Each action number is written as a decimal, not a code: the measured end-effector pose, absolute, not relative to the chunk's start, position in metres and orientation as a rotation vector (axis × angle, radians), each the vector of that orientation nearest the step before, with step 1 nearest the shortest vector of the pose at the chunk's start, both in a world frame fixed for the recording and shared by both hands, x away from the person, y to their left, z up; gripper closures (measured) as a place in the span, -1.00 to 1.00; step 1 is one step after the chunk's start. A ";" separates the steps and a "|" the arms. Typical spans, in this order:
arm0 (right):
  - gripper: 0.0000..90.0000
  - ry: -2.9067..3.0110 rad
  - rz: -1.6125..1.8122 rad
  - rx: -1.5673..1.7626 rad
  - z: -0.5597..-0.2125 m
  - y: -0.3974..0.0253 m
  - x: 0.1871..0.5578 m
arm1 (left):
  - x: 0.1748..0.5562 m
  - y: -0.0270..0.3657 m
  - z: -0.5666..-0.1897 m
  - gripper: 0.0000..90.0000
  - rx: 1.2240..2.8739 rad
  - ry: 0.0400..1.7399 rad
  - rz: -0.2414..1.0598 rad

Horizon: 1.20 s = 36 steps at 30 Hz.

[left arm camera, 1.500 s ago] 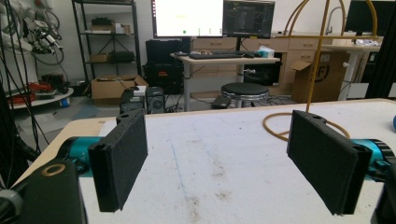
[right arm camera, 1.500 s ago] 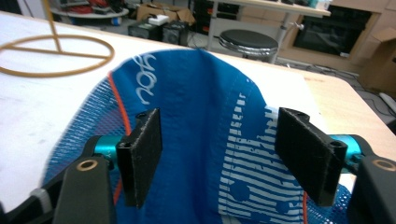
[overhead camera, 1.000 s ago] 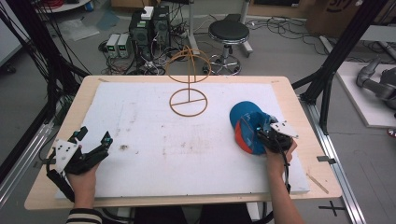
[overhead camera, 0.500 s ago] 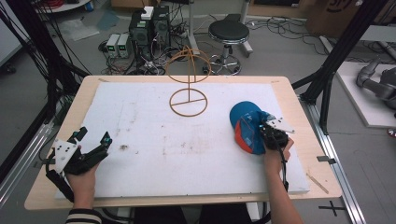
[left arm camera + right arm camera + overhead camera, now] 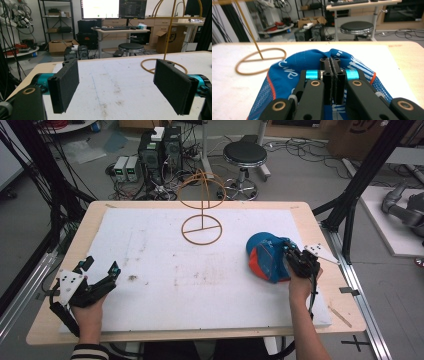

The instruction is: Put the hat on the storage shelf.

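Since a second ago the right gripper (image 5: pixel 294 256) has nudged a little leftward onto the blue cap (image 5: pixel 264 256), and its jaws are now pinched tight on a fold of the fabric, so the cap looks ready to lift. The cap lies at the right of the white mat (image 5: pixel 165 270), near and right of the wire stand (image 5: pixel 201 227). The left gripper (image 5: pixel 100 272) rests gaping wide and empty at the near left.

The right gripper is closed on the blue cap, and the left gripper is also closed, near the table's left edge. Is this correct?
Not quite: the left gripper is open, its jaws wide apart in the left gripper view. The right gripper is indeed closed on the blue cap.
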State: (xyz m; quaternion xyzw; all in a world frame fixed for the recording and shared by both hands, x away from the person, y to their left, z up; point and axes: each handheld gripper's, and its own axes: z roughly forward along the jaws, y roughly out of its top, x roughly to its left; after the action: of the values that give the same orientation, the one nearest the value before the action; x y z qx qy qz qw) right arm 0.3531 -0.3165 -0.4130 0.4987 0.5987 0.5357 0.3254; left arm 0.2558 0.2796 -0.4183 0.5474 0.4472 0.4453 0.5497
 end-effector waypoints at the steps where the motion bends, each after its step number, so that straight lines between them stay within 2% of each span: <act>1: 1.00 1.560 1.425 1.303 -0.411 -0.317 0.352 | 0.256 0.280 -0.418 -0.54 1.295 1.059 1.055; 17: 1.00 1.456 1.606 1.192 -0.356 -0.311 0.339 | 0.256 0.279 -0.418 -0.54 1.293 1.058 1.052; 36: 1.00 1.394 1.665 1.072 -0.263 -0.287 0.354 | 0.257 0.279 -0.418 -0.54 1.278 1.055 1.048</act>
State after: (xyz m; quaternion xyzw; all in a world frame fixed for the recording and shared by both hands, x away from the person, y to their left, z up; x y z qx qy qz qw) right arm 0.3538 -0.2874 -0.2635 0.4144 0.5388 0.6435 0.3520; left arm 0.2571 0.2788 -0.4182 0.5413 0.4472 0.4440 0.5567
